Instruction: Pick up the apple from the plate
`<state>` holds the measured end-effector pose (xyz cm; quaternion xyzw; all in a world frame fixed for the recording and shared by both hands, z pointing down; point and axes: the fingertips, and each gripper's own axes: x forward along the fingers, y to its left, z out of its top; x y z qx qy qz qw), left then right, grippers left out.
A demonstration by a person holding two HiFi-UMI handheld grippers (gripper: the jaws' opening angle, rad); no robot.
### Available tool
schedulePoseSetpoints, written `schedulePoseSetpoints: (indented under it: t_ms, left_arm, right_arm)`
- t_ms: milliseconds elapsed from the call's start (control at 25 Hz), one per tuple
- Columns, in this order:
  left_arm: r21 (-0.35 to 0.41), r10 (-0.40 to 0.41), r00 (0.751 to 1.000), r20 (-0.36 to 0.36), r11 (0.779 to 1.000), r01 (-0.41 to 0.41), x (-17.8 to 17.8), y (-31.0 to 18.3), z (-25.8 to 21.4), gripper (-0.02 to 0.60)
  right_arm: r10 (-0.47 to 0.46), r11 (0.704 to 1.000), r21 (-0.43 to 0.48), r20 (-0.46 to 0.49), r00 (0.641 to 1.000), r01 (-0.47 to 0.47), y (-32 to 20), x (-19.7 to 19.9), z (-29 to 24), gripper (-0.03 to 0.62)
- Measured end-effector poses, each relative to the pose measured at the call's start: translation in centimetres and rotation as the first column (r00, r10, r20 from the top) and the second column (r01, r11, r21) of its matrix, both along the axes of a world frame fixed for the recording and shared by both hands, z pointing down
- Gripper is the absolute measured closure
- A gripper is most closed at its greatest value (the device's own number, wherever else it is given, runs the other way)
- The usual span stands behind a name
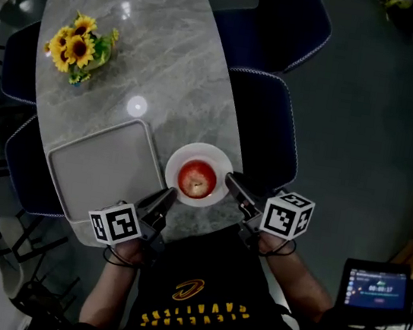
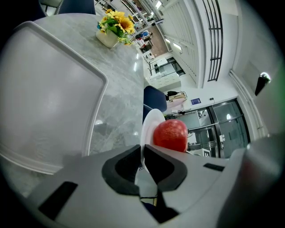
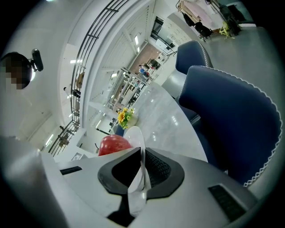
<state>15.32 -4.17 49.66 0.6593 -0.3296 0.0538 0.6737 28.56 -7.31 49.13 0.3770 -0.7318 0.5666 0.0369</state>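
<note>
A red apple [image 1: 197, 179] lies in a small white plate [image 1: 219, 158] near the front edge of the grey marble table [image 1: 161, 54]. My left gripper [image 1: 170, 193] is shut on the plate's near-left rim, and my right gripper [image 1: 231, 178] is shut on its right rim. In the left gripper view the plate [image 2: 149, 127] runs edge-on into the shut left gripper [image 2: 142, 153], with the apple [image 2: 170, 135] just right of it. In the right gripper view the plate [image 3: 136, 136] is pinched in the right gripper [image 3: 142, 156], with the apple [image 3: 113, 144] to its left. Whether the plate rests on the table I cannot tell.
A grey tray [image 1: 99, 163] lies just left of the plate. A pot of sunflowers [image 1: 80, 45] stands at the far left of the table. Dark blue chairs [image 1: 263, 123] stand along the table's right side, and a screen device [image 1: 376, 289] is at the lower right.
</note>
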Motion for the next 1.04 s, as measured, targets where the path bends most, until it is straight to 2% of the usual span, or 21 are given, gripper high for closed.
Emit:
schedulePoseSetpoints:
  t_ms: [1040]
  left_arm:
    - [-0.014, 0.005, 1.0, 0.007, 1.0, -0.005, 0.09, 0.19, 0.48, 0.552]
  right_arm:
    - [-0.017, 1.0, 0.009, -0.008, 1.0, 0.017, 0.12, 0.0, 0.26, 0.554]
